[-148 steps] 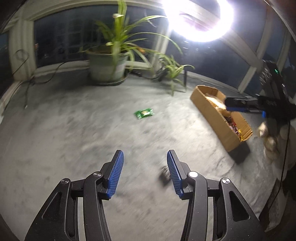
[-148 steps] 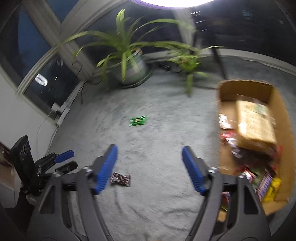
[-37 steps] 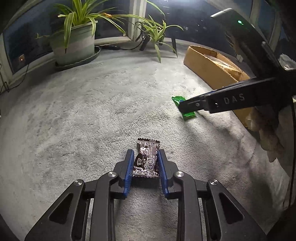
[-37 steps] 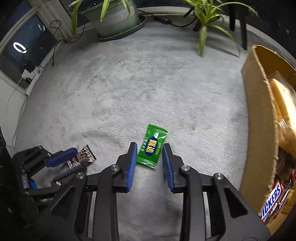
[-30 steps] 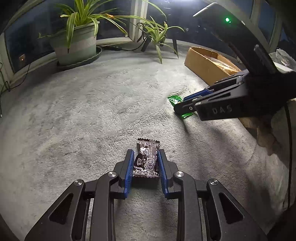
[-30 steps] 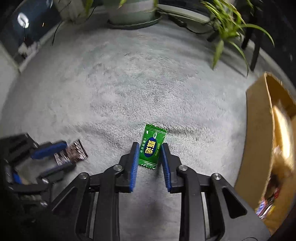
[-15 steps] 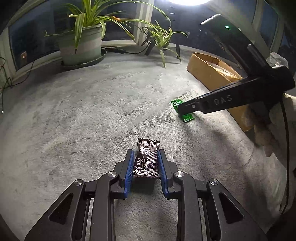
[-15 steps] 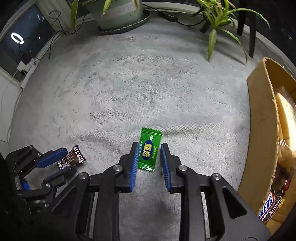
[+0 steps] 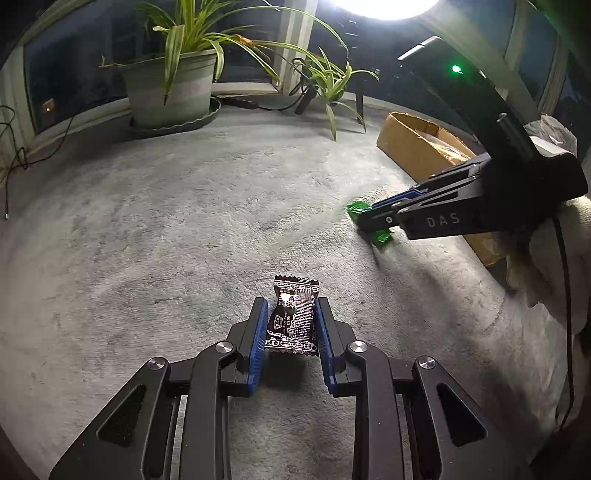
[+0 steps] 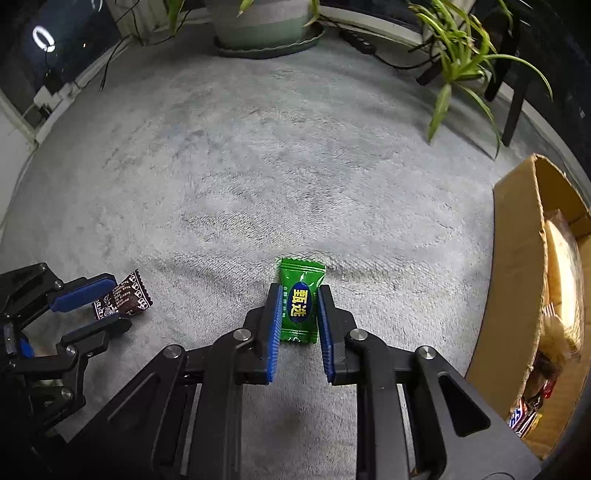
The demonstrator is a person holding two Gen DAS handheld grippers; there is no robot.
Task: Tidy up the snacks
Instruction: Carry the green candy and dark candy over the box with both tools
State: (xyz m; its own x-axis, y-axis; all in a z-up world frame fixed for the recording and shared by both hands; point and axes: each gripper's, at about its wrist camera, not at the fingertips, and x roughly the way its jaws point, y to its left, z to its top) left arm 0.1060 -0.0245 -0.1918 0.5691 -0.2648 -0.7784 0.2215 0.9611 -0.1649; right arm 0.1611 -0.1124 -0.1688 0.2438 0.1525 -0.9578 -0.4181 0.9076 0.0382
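My left gripper is shut on a dark brown snack packet and holds it just above the grey carpet. The packet also shows in the right wrist view between the left gripper's blue pads. My right gripper is shut on a green candy packet with a blue oval label, lifted slightly off the carpet. In the left wrist view the green packet pokes out from under the right gripper. A cardboard box with several snacks stands at the right.
A large potted plant and a smaller spider plant stand along the window ledge at the back. Cables run along the wall. A bright ring light glares overhead. The cardboard box lies behind the right gripper.
Both grippers closed on their packets about a second ago and have lifted them slightly. The right gripper has shifted a little with the green packet.
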